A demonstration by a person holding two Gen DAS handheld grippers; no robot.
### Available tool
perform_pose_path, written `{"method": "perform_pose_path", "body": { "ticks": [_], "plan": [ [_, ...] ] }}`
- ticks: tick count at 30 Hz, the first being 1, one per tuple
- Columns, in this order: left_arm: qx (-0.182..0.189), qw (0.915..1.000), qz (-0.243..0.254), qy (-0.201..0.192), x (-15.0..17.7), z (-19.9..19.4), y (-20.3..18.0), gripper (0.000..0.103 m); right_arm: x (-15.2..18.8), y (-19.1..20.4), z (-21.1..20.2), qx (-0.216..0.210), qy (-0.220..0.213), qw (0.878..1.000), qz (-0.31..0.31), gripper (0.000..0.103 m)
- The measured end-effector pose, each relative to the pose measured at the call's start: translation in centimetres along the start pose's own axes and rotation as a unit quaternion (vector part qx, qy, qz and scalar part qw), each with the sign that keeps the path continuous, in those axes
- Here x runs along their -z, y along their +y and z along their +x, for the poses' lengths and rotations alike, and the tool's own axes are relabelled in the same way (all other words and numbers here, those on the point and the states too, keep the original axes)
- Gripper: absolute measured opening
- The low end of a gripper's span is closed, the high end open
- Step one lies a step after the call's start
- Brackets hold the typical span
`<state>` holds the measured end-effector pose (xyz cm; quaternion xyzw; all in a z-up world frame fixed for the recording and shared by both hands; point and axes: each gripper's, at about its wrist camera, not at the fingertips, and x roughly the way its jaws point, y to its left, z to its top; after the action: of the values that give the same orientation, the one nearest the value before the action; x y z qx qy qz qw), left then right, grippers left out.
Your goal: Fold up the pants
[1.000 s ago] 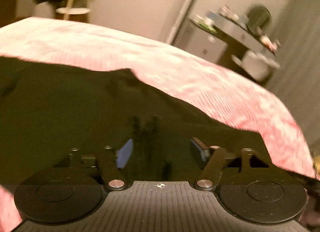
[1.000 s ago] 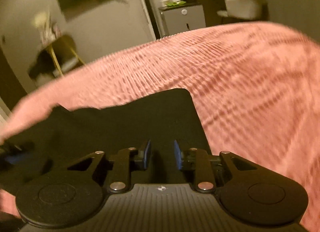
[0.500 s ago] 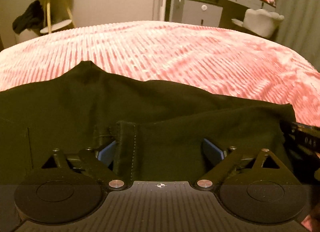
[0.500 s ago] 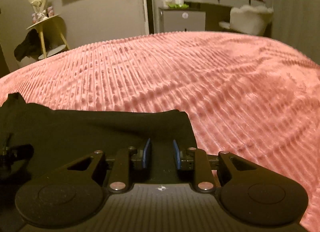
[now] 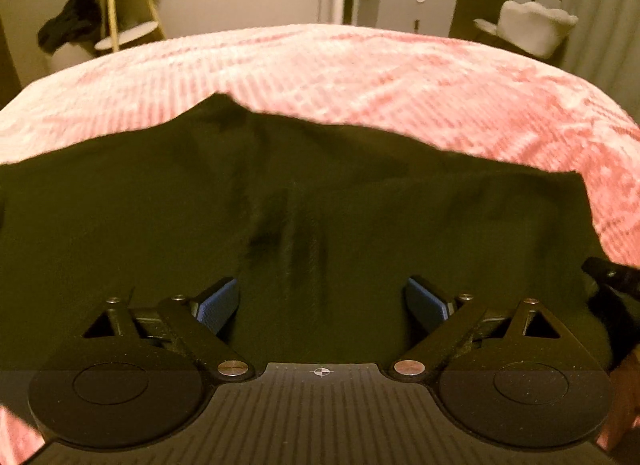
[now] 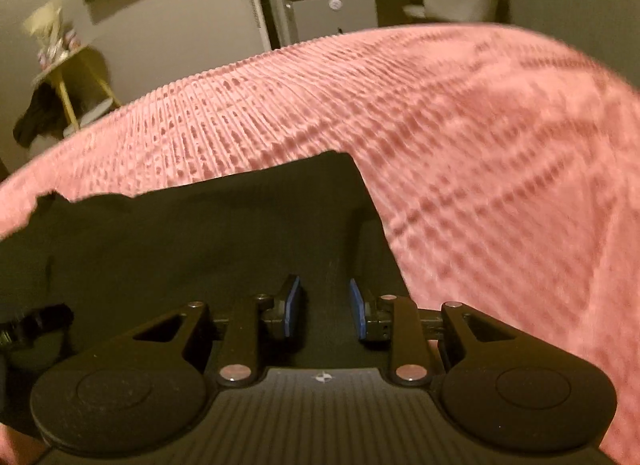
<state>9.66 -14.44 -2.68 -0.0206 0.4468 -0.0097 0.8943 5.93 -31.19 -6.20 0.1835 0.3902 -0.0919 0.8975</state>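
Dark, soft-woven pants (image 5: 320,201) lie spread on a bed under a pink ribbed plush blanket (image 5: 360,77), creased lengthwise at the middle. Left gripper (image 5: 322,301): blue-padded fingers spread wide, cloth beneath, nothing pinched. Right gripper (image 6: 323,307): fingers narrowly parted over the pants' squared corner (image 6: 336,169); whether they pinch fabric, cannot tell.

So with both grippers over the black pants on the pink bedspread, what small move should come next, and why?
Probably lower the left gripper and close it on the pants. Its blue pads stand wide apart with fabric bunched between them, ungripped. The right gripper sits narrower near the pants' edge on the bedspread.
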Motion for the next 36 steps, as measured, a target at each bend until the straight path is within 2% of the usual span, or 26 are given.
{"method": "perform_pose_path", "body": {
  "ticks": [2,3,4,6,10,12,16,18,21,24,27,28,30,32,34,35,36],
  "plan": [
    [0.011,0.9995,-0.031,0.005,1.0,-0.6,1.2,0.095,0.6,-1.8,-1.4,-0.058,0.015,0.995,0.073,0.033],
    [0.018,0.9984,-0.053,0.004,1.7,-0.9,2.1,0.095,1.1,-2.8,-2.2,-0.091,0.02,0.989,0.116,0.037],
    [0.024,0.9973,-0.07,0.003,2.2,-1.1,2.7,0.095,1.8,-4.2,-3.0,-0.125,0.027,0.977,0.17,0.041],
    [0.035,0.9944,-0.1,-0.005,2.2,-1.7,3.7,0.095,3.1,-6.6,-4.3,-0.165,0.03,0.953,0.254,0.043],
    [0.052,0.9906,-0.127,-0.001,2.3,-1.9,4.3,0.096,5.3,-9.7,-5.7,-0.192,0.028,0.913,0.359,0.047],
    [0.054,0.9915,-0.119,0.001,2.3,-2.0,4.1,0.096,5.8,-9.6,-6.0,-0.167,0.041,0.919,0.356,0.054],
    [0.064,0.9916,-0.112,0.008,2.4,-2.0,3.8,0.096,5.5,-8.6,-6.0,-0.164,0.033,0.926,0.337,0.053],
    [0.066,0.9922,-0.105,0.01,2.5,-2.1,3.6,0.096,5.2,-8.6,-5.3,-0.165,0.035,0.925,0.34,0.052],
    [0.069,0.9921,-0.104,0.012,2.6,-2.2,3.5,0.096,5.0,-8.7,-3.8,-0.159,0.04,0.916,0.366,0.051],
    [0.073,0.9914,-0.108,0.012,2.7,-2.3,3.6,0.096,5.1,-9.4,-2.7,-0.17,0.042,0.9,0.399,0.039],
    [0.073,0.9908,-0.113,0.011,2.7,-2.3,3.6,0.096,5.3,-9.8,-2.7,-0.191,0.025,0.891,0.411,0.012],
    [0.072,0.9908,-0.114,0.011,2.6,-2.3,3.6,0.096,5.4,-9.8,-2.9,-0.206,0.014,0.888,0.412,0.011],
    [0.07,0.9907,-0.116,0.01,2.6,-2.2,3.5,0.096,5.6,-10.2,-3.1,-0.227,0.001,0.878,0.421,0.011],
    [0.068,0.991,-0.115,0.009,2.6,-2.1,3.4,0.096,5.7,-10.2,-2.7,-0.221,0.006,0.876,0.429,0.013],
    [0.063,0.992,-0.109,0.009,2.7,-2.0,3.1,0.096,5.7,-10.1,-2.2,-0.207,0.018,0.877,0.433,0.024],
    [0.059,0.9928,-0.104,0.01,2.7,-2.0,2.9,0.096,5.7,-10.0,-1.8,-0.215,0.016,0.874,0.435,0.028],
    [0.056,0.9934,-0.099,0.01,2.7,-2.0,2.7,0.097,5.7,-9.8,-1.4,-0.224,0.014,0.87,0.439,0.036]
  ]
}}
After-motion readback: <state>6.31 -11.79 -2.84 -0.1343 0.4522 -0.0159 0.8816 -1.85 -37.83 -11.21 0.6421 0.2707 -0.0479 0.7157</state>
